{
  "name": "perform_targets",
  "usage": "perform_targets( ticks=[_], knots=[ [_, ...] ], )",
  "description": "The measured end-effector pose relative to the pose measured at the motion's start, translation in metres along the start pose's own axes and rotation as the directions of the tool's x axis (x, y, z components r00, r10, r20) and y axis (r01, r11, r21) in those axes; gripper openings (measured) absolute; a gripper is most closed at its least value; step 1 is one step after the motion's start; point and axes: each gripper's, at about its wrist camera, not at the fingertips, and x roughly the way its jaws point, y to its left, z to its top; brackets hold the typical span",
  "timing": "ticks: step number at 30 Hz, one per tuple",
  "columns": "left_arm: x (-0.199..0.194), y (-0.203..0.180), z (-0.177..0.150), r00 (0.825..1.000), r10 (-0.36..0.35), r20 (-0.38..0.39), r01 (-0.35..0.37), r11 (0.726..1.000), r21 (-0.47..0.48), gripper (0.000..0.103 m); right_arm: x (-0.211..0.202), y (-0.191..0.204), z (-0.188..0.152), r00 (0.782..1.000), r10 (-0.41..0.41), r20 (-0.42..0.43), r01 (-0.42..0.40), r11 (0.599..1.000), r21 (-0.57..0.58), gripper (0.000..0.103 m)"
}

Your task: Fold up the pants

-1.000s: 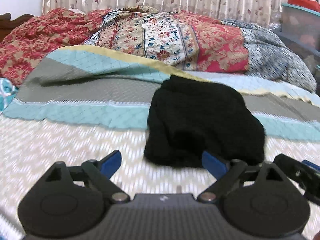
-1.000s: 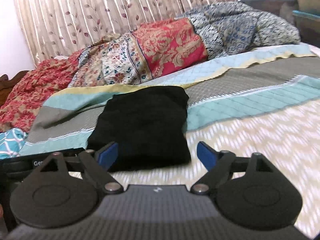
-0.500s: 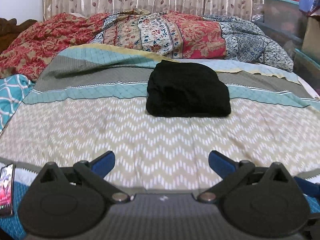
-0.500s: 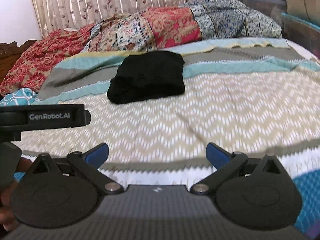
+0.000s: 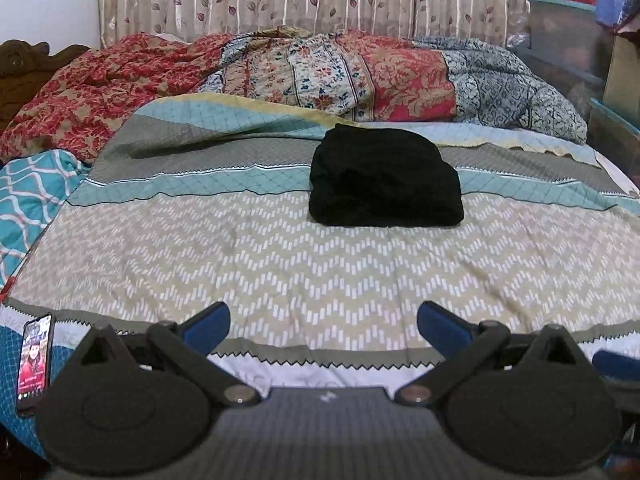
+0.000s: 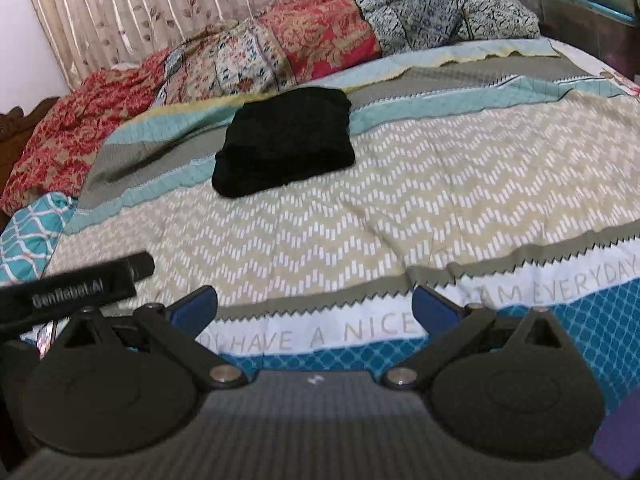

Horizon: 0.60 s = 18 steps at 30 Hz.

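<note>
So the whole thing is laid out on a big bed covered with a patterned quilted bedspread in beige zigzag, teal and grey bands, with white lettering along the near edge. Piled along the far side, right under the leaf-print pleated curtain, there's a bunched-up floral blanket in red, cream and navy patches. Off to the right of the bed are some stacked storage bins with teal lids.

The pants are a black fabric bundle folded into a chunky rectangle, sitting mid-bed, straddling the teal stripe and the edge of the zigzag part, just in front of the blanket pile. Nothing is touching them.

Both tools are held back near the foot of the bed, well apart from the pants. The left gripper, black with blue pads, is spread wide with nothing between the fingers, and the right gripper is the same, wide and empty.

Smallest bit: a smartphone with its screen lit lying at the bed's near left corner
</note>
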Motion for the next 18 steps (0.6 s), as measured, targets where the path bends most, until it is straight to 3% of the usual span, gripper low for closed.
perform_targets(
  ticks=[7, 18],
  knots=[
    [-0.001, -0.012, -0.001, 0.999, 0.045, -0.007, -0.045, 0.997, 0.062, 0.103, -0.002, 0.001, -0.011, 0.999, 0.026, -0.032, -0.026, 1.0, 0.006, 0.103],
    [0.005, -0.009, 0.0, 0.996, 0.023, -0.083, -0.018, 0.998, 0.058, 0.103, 0.001, -0.002, -0.012, 0.998, 0.042, -0.049, -0.041, 0.998, 0.038, 0.103]
  ],
)
